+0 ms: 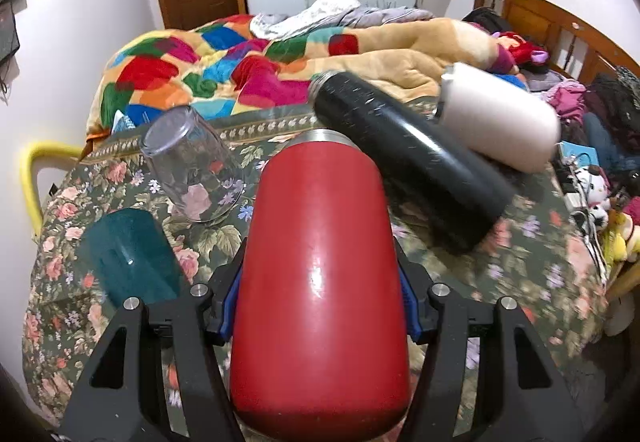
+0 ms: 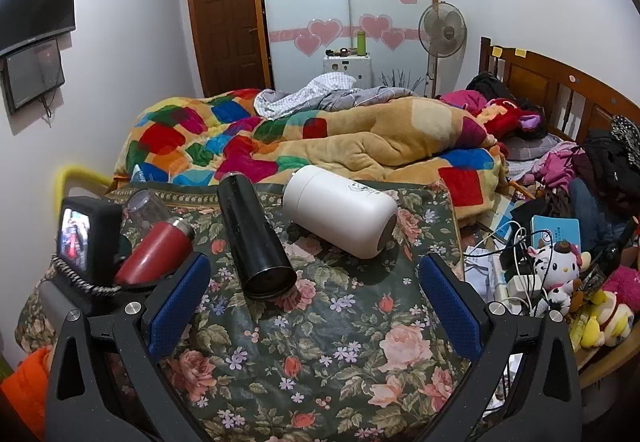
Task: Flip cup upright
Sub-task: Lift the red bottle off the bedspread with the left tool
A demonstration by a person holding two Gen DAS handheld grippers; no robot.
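My left gripper [image 1: 320, 282] is shut on a red cup [image 1: 320, 282], its blue pads pressed on both sides; the cup is tilted with its steel rim pointing away. It also shows in the right wrist view [image 2: 154, 252], lifted at a slant next to the left gripper's body. My right gripper [image 2: 314, 290] is open and empty above the floral tablecloth [image 2: 320, 354]. A black flask [image 2: 254, 236] and a white cup [image 2: 340, 215] lie on their sides ahead of it.
A clear glass [image 1: 192, 165] and a teal cup [image 1: 128, 254] stand upside down at the left. The black flask [image 1: 404, 157] and white cup [image 1: 500, 117] lie at the right. A bed with a patchwork blanket [image 2: 280, 137] is behind. Toys and cables [image 2: 556, 274] crowd the right edge.
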